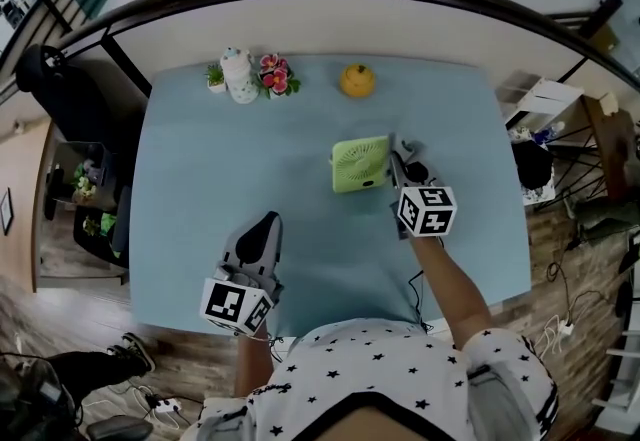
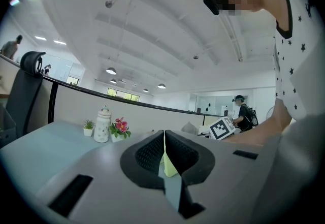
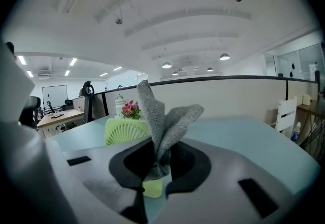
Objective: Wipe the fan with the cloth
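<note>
Fan (image 1: 361, 165): green, lying flat on the table (image 1: 200, 229), right of centre, just beside the tips of the right gripper (image 1: 405, 167). Cloth (image 3: 162, 121): grey, clamped between the right jaws, bunched upward past them – fan just beyond. Left gripper (image 1: 262, 227): jaws pressed together, nothing between, near the front edge, well apart from the fan. Far edge – white jar (image 1: 239, 76); pot (image 1: 215, 78) with a green plant; pink flowers (image 1: 274, 75); yellow item (image 1: 357, 80)
</note>
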A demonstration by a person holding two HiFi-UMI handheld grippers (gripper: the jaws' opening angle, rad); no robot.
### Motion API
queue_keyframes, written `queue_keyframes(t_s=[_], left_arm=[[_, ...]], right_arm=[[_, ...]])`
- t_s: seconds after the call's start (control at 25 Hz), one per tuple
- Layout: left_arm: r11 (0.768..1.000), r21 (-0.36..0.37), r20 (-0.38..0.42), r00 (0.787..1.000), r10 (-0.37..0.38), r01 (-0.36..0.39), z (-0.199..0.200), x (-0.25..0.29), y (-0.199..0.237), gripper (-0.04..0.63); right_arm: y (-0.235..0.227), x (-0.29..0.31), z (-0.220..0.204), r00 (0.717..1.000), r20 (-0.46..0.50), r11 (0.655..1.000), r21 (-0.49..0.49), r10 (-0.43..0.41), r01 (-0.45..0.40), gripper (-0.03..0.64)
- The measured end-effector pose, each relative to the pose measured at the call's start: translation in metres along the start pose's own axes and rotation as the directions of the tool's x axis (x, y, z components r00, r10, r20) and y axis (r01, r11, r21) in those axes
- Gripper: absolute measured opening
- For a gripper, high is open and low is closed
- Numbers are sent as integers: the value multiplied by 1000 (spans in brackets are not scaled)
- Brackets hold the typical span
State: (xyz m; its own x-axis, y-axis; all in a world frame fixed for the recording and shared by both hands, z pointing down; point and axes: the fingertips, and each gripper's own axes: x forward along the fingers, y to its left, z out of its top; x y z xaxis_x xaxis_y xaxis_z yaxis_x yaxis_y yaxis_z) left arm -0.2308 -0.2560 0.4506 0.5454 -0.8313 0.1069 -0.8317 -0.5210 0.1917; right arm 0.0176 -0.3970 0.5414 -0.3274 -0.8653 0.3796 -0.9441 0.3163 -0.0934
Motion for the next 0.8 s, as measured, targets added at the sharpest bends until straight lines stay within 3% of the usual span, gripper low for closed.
queue_keyframes(t_s=[0.48,0.64,0.8], left_arm=[[1000,2,4,1000,7,-7,1,-3,-2,32],[1000,-3,5,1000,1,-1,1,-1,-5,31],[1000,0,3,1000,-6,6,1,0,-6,31]], right_arm=[[9,-5,9,999,35,1000,10,23,-23,42],[49,-7,26,988,84,991,-50,126,-122,43],[101,0,22,967,60,963,-127,248,-239,43]])
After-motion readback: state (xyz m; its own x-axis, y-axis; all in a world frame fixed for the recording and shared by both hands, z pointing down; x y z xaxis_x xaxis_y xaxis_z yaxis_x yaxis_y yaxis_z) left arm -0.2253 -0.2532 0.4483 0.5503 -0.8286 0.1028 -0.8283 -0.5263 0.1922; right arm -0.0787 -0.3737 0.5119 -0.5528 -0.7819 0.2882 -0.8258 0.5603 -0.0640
